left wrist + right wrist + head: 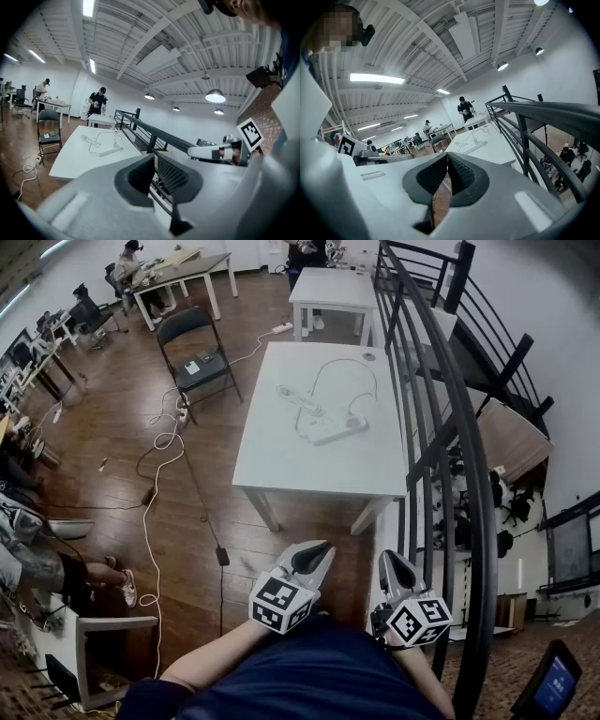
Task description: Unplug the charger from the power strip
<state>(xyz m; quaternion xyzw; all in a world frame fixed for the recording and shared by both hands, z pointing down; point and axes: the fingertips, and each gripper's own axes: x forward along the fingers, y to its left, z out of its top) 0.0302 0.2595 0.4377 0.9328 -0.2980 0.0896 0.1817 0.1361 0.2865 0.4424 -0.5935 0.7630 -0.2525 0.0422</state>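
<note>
Head view: we hold both grippers close to the body, short of the white table [281,460] and well apart from its near edge.

- Left gripper [322,547]: in its own view [154,157] the jaws are almost together, only a thin slit between the pads, nothing in it.
- Right gripper [388,561]: in its own view [446,157] the jaws are fully closed, pads touching, empty.
- Power strip [333,430] lies flat on the table near the right edge, about midway along it.
- Charger [357,418] is a small white block standing on the end of the strip nearest that edge, plugged in as far as we can tell.
- Its white cable [339,363] loops toward the far edge.
- The strip also shows in the left gripper view [111,151] and the right gripper view [473,148].
- Black railing [441,427] runs along the table's right edge. A dark chair [197,352] stands off the far left corner.
</note>
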